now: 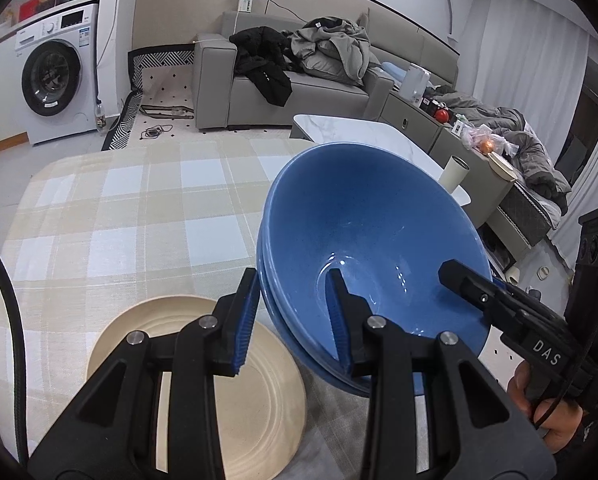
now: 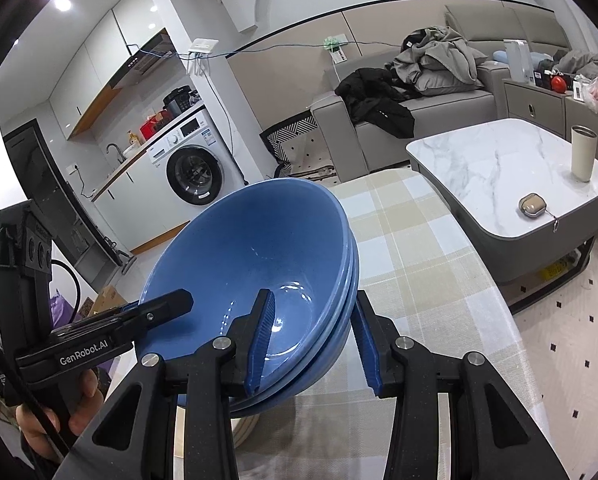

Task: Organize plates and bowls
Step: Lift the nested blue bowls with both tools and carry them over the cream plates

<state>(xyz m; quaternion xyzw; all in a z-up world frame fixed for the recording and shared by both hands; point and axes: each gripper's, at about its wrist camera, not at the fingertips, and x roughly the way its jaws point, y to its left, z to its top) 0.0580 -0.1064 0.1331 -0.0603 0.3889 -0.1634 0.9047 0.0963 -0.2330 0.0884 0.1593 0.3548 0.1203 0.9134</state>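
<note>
Straddling fingers (image 1: 341,320) astride blue bowls (image 1: 363,216)

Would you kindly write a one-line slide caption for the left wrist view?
Both grippers clamp opposite rims of stacked blue ceramic bowls, tilted above a round cream ribbed plate on a checked tablecloth.

The cream plate (image 1: 235,380) runs off the bottom edge, partly hidden behind the left hand-held gripper (image 1: 295,320). The stacked blue bowls (image 2: 255,264) hide most of it in the right wrist view.
</note>
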